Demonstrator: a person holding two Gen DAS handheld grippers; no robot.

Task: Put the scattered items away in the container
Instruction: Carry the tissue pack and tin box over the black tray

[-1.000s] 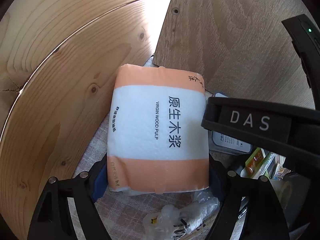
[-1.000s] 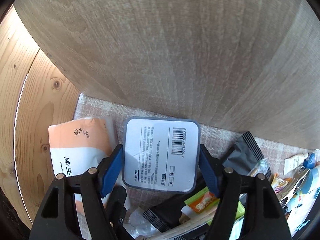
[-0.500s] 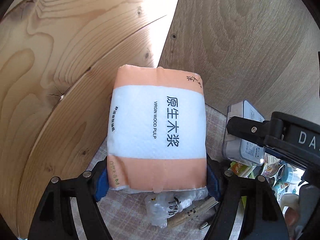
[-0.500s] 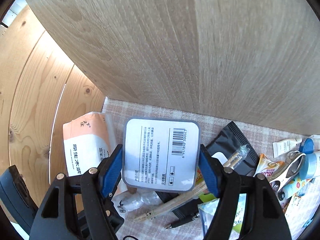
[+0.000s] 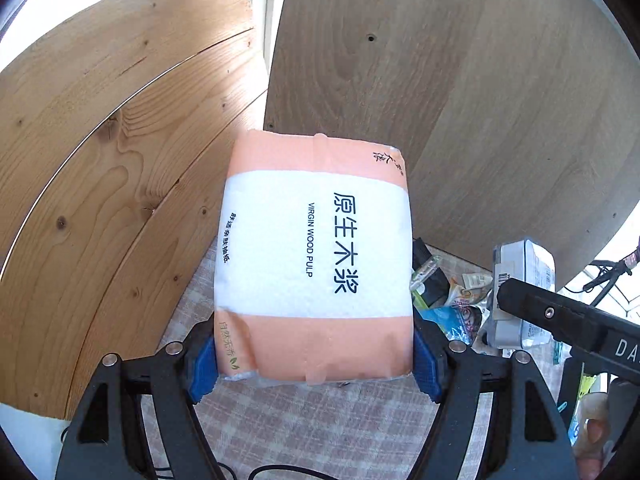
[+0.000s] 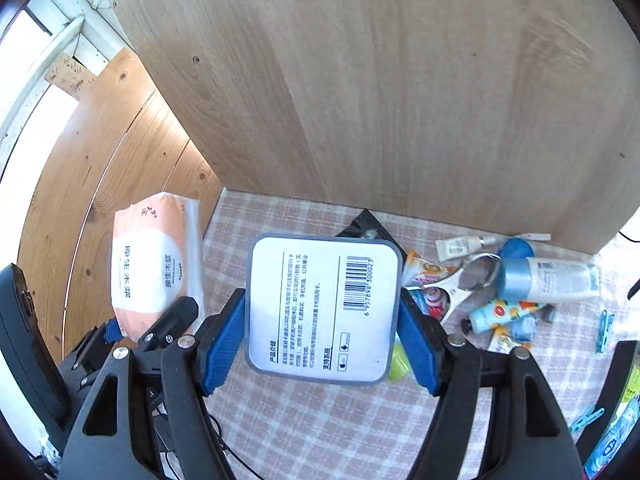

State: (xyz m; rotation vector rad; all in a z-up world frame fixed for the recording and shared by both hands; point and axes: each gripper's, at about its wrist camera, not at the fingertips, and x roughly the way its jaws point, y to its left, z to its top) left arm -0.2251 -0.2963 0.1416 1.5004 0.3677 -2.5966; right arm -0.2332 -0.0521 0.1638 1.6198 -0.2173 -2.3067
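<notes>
My left gripper (image 5: 316, 354) is shut on an orange-and-white tissue pack (image 5: 316, 256) and holds it above the checked cloth; the pack also shows in the right wrist view (image 6: 150, 272). My right gripper (image 6: 320, 344) is shut on a white square box with a barcode (image 6: 324, 308), held above the cloth; the box also shows at the right of the left wrist view (image 5: 524, 292). Scattered items lie on the cloth: a white bottle with a blue cap (image 6: 548, 280), a small tube (image 6: 460, 246), snack packets (image 6: 424, 272). No container is in view.
A grey-brown wooden board (image 6: 380, 100) stands upright behind the cloth and pine planks (image 5: 100, 160) stand at the left. A black pouch (image 6: 364, 228), a metal opener (image 6: 464, 284) and blue clips (image 6: 604, 330) lie on the checked cloth (image 6: 320, 432).
Both grippers have risen and drawn back with their loads. The tissue pack and the box now sit higher above the cloth, and more of the scattered items show.
</notes>
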